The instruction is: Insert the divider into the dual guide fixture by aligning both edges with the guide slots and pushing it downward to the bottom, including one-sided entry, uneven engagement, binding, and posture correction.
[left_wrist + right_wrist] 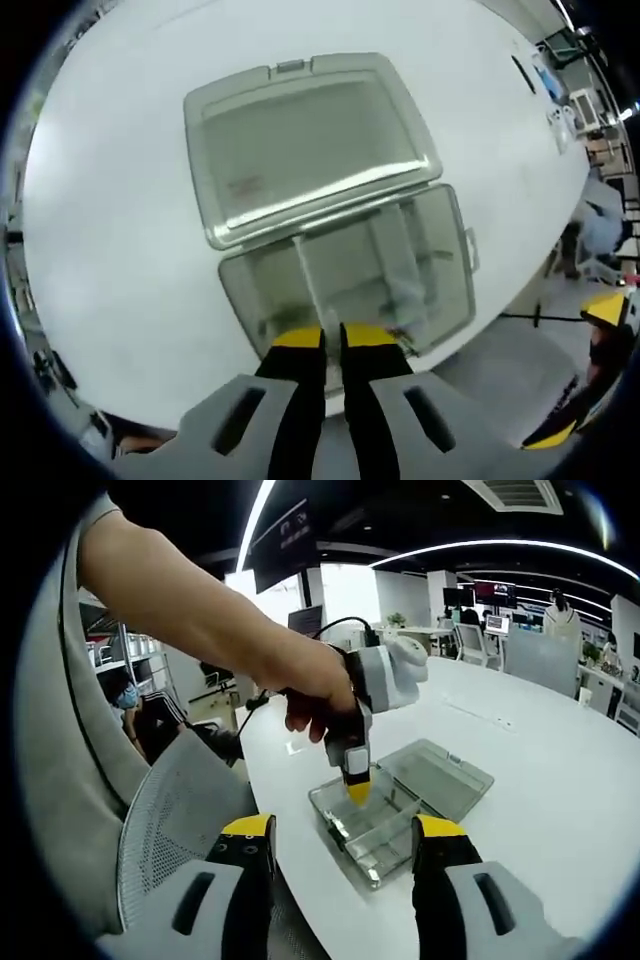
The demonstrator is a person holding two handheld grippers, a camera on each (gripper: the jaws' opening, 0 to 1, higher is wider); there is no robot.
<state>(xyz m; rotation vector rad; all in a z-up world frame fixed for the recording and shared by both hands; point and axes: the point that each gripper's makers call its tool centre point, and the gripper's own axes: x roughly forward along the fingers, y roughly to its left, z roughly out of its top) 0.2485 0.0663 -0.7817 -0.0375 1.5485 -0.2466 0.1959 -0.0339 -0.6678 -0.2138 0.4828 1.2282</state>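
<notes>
Left tool (332,340) pinched nearly closed on top edge of thin clear plastic divider (308,280), which stands upright inside the shallow transparent plastic box (445,290), lid (300,140) flipped open behind, on white tabletop (110,250). Divider looks light, stiff, slick, likely flexes and binds if tilted; best gripped mid top edge. Right tool (342,842) hangs wide open, empty, well back from box (375,830); left tool (357,785) visible above it.

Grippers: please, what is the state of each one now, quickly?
Left gripper: jaws shut on the divider, over the open box.
Right gripper: jaws open, holding nothing.
</notes>
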